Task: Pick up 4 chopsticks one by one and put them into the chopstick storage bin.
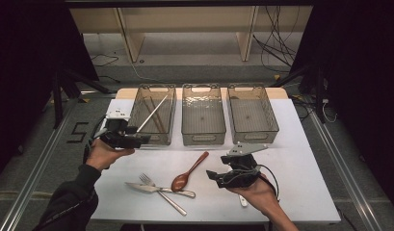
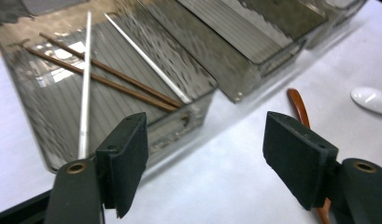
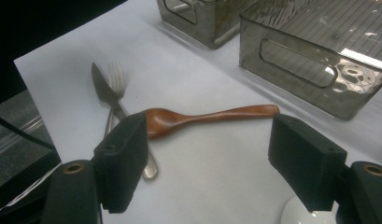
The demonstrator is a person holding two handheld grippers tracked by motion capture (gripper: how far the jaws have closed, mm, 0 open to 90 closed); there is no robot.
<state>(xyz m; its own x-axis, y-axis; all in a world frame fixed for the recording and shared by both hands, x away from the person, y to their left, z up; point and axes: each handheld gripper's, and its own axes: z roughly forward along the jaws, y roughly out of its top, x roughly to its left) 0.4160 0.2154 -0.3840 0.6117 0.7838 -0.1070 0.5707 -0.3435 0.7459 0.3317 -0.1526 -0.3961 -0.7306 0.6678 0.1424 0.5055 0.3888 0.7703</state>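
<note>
The chopsticks lie in the left bin (image 1: pixel 153 115): two brown chopsticks (image 2: pixel 109 80) flat on its floor, crossed by two pale metal chopsticks (image 2: pixel 86 79), one of which leans up out of the bin toward the far right. Your left gripper (image 1: pixel 137 140) sits at the near left corner of that bin, just beside its near wall, and its jaws stand wide apart with nothing between the pads; in the left gripper view you look past them at bare white table (image 1: pixel 300 159) and the bin's near wall. To the right of that bin stand the middle bin (image 1: pixel 203 115) and the right bin (image 1: pixel 252 114), side by side along the far part of the table, close together. Nearer to you, in the middle of the table, the wooden spoon (image 1: pixel 189 172) lies with its bowl toward you and its handle pointing to the far right. Just to its left the knife (image 1: pixel 149 187) and the fork (image 1: pixel 161 191) lie crossed, touching each other, and the knife's handle runs under the spoon's bowl. Your right gripper (image 1: pixel 215 175) is held low over the table just right of the spoon, its jaws also wide with nothing gripped; in the right gripper view the spoon lies on the table beyond its pads. A white spoon (image 3: pixel 303 215) rests on the table under your right hand (image 1: pixel 257 192), mostly hidden.
</note>
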